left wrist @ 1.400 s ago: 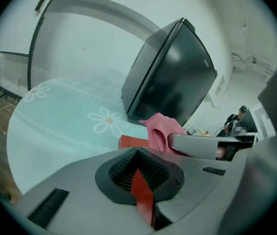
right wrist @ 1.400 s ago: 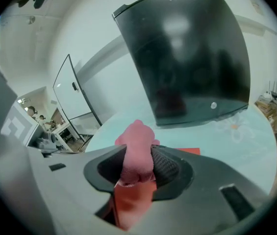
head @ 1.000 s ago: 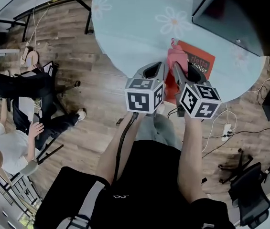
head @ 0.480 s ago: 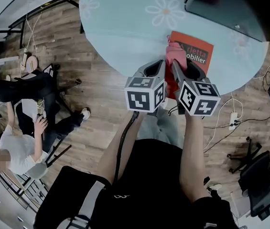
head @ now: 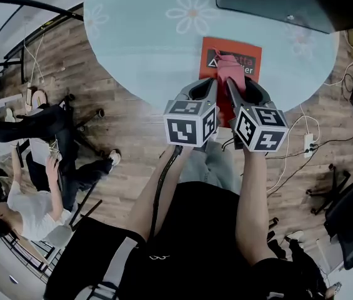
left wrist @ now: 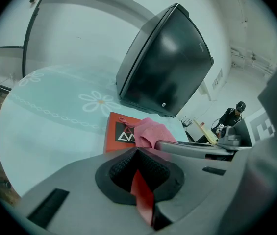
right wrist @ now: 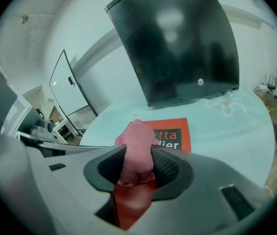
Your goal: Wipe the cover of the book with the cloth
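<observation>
The red book [head: 212,54] lies on the round, pale blue worktop [head: 145,42], towards its near edge and in front of a black monitor [head: 270,2]. The top of the head view cuts off the monitor. The two grippers cover the book's near end in that view, so its lower corners cannot be seen. The pink cloth [head: 229,70] hides the middle of the cover, and only the ends of two printed words show beside it in the right gripper view.

The right gripper [right wrist: 137,166] has its jaws clamped on the cloth. A bunched fold stands up between them and points out over the book's cover. The left gripper view shows the cloth lying low over the cover, but no view makes it clear whether it presses on the cover.

The left gripper [left wrist: 137,153] is held just beside the right one, above the worktop's near edge. Its jaws are together with nothing between them.

Beyond the worktop's left edge, a seated person [head: 23,199] is partly cut off by the edge of the picture. A power strip [head: 307,145] and loose cables lie on the wooden floor [head: 126,142] to the right.
</observation>
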Tool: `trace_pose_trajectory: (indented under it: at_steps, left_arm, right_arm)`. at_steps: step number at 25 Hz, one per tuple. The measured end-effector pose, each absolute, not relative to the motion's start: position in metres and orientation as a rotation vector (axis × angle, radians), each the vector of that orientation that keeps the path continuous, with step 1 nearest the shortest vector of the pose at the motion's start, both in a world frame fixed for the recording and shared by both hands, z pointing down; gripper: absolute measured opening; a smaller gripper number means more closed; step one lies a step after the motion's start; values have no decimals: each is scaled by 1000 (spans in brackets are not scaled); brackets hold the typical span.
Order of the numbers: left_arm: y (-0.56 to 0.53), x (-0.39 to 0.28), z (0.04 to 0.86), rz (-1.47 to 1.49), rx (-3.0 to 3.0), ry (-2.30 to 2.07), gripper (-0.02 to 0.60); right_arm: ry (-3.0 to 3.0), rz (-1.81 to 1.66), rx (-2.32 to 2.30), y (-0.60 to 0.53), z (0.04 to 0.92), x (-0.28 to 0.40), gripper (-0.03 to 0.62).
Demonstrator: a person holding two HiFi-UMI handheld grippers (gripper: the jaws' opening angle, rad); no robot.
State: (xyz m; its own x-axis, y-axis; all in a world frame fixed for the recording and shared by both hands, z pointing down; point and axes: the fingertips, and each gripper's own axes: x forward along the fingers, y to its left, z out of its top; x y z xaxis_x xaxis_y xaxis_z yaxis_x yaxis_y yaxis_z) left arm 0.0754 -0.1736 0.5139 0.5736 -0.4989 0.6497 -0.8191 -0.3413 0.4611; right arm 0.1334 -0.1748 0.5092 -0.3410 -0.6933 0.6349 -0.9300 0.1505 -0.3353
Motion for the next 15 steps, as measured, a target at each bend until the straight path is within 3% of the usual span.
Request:
trace_pose_trajectory:
  at_steps: [15]
  left_arm:
    - [-152, 117, 514, 524, 2063, -923, 14]
  right_arm:
    - [-1987, 982, 1712, -145, 508, 183, 156]
